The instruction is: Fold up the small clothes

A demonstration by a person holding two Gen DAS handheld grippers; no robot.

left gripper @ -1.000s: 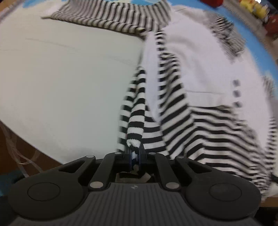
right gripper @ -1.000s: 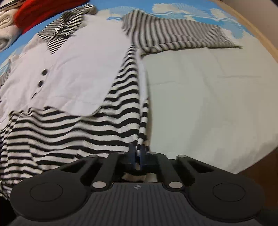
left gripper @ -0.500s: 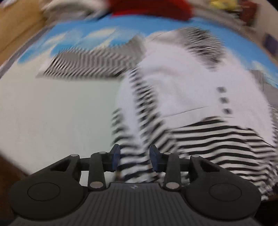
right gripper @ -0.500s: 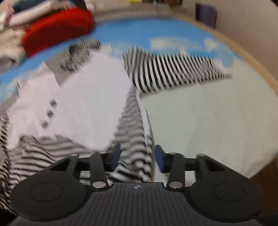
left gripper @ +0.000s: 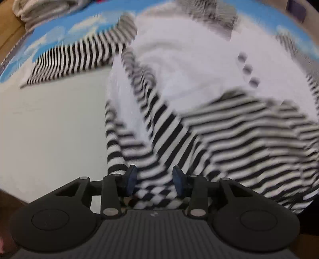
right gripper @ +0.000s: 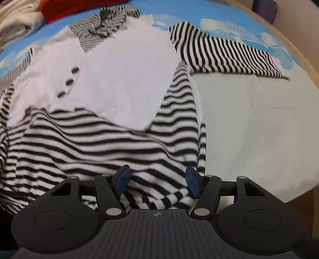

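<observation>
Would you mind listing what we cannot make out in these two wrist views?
- Left wrist view: motion blur smears the striped garment; its buttons are only smudges.
- Right wrist view: the garment's near hem is hidden behind the right claw body.
- Right wrist view: the red item and beige pile are cut off by the top edge.
- Left wrist view: the left claw hides the cloth beneath it.

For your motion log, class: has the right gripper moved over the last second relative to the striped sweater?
Yes. The right gripper has opened and released the striped sweater, and pulled back: the outstretched sleeve sits lower in view.
</observation>
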